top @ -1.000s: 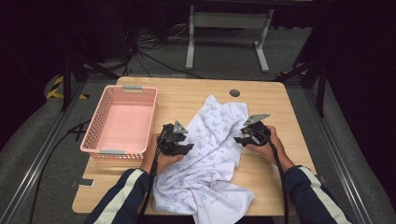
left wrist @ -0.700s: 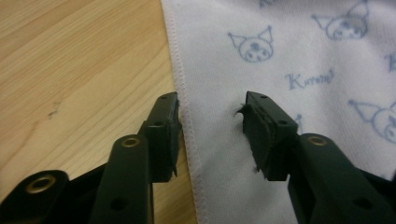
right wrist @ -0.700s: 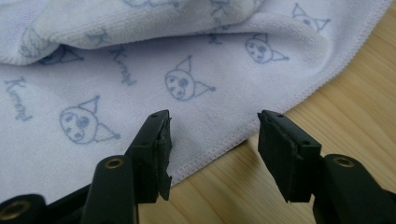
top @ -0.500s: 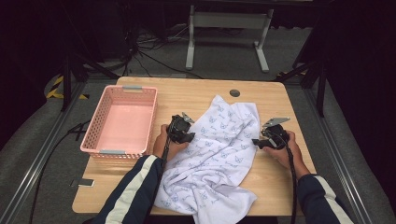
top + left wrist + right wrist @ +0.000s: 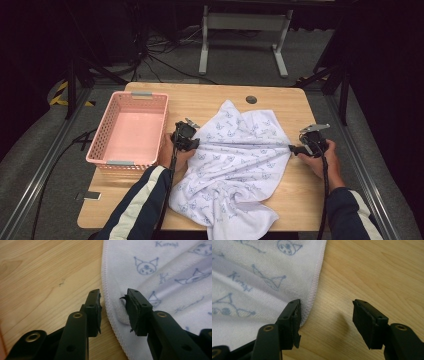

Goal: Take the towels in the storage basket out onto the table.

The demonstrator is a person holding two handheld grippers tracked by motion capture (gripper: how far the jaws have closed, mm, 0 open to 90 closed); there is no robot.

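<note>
My high view looks forward and down from above my side of the pale wooden table (image 5: 210, 102). Each gripper view sits very near the tabletop, facing along its own black jaws. All three share the white cloth printed with blue cartoon faces (image 5: 235, 165) (image 5: 160, 275) (image 5: 257, 275), probably at opposite hems.

Towel (image 5: 235, 165) now stretched wider, right gripper (image 5: 295, 148) farther toward table edge.
</note>
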